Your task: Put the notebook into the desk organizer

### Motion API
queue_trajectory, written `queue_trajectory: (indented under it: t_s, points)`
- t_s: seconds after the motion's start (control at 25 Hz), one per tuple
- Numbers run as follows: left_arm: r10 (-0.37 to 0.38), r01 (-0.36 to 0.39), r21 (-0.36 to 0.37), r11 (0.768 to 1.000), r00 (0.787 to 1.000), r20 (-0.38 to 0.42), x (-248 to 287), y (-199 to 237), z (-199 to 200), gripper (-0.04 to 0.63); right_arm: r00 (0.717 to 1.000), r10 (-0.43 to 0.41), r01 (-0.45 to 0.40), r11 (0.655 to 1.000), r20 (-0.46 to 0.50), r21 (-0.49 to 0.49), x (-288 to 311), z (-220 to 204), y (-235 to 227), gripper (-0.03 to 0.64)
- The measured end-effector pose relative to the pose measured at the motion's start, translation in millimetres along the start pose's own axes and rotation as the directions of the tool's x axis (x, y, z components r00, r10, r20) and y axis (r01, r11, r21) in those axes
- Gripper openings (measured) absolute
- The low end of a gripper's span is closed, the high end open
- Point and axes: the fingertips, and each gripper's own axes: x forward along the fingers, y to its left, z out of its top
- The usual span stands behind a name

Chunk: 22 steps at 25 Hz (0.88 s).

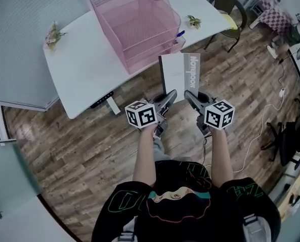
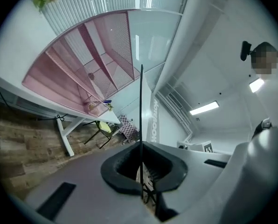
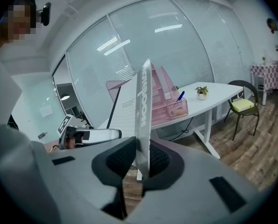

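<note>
A grey notebook (image 1: 180, 74) with a printed spine is held up in the air in front of me, below the table's front edge. My left gripper (image 1: 171, 96) is shut on its lower left corner. My right gripper (image 1: 189, 96) is shut on its lower right, at the spine. In the left gripper view the notebook (image 2: 141, 106) shows edge-on as a thin dark line running out of the shut jaws of the left gripper (image 2: 142, 171). In the right gripper view its spine (image 3: 143, 106) stands upright in the right gripper (image 3: 142, 164). The pink mesh desk organizer (image 1: 140, 24) stands on the white table (image 1: 84, 69) beyond it.
A blue pen (image 1: 180, 34) sits in a small pink holder at the organizer's right. A small potted plant (image 1: 194, 20) and a flower sprig (image 1: 53, 34) stand on the table. A chair with a yellow cushion (image 1: 230, 14) is at the right. Wooden floor lies below.
</note>
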Motion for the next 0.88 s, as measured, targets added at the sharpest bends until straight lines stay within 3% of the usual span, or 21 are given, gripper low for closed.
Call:
queue_trajectory:
  t_s: [0.4, 0.88]
  points:
    - [0.061, -0.06, -0.088, 0.994, 0.998, 0.006, -6, 44, 1, 0.006, 0.996, 0.016, -0.013, 0.999, -0.087, 0.034, 40, -15, -10, 0.031]
    - [0.169, -0.159, -0.161, 0.974, 0.985, 0.047, -27, 84, 11, 0.006, 0.978, 0.11, -0.103, 0.993, -0.179, 0.048, 89, -24, -7, 0.034]
